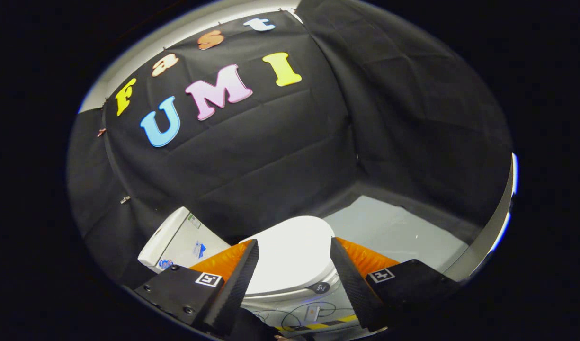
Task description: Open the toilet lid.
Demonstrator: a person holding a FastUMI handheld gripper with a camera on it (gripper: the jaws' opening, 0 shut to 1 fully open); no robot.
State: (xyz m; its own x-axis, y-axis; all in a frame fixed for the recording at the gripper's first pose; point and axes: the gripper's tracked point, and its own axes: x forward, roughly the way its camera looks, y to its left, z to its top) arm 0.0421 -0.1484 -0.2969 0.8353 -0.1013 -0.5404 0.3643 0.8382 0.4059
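Black cloth walled the booth on every side, and a pale floor [403,232] spread beneath it.

Nearest the camera, the gripper [294,246] was tilted, its two fingers spread well apart and holding nothing. Each finger [240,279] tapered forward to a tip. Square printed markers sat on the blocks at their bases.

Between the fingers and just ahead of them lay the white toilet lid [292,253]. It was closed, resting flat on the bowl. The lid was oval, and its long axis ran away from the camera, slanting toward the tank behind it. Its rounded front edge pointed back toward the gripper. Neither finger touched it.

Below that front edge, a small dark round label [322,287] sat on the rim. Lower still, thin cables and a strip of yellow-and-black tape [318,324] lay on the floor, partly hidden by the fingers.

Beyond the left finger stood the white tank [176,239], angled, with small stickers on its face too tiny to make out. The fingers' bases covered the lower part of the tank and both sides of the bowl.
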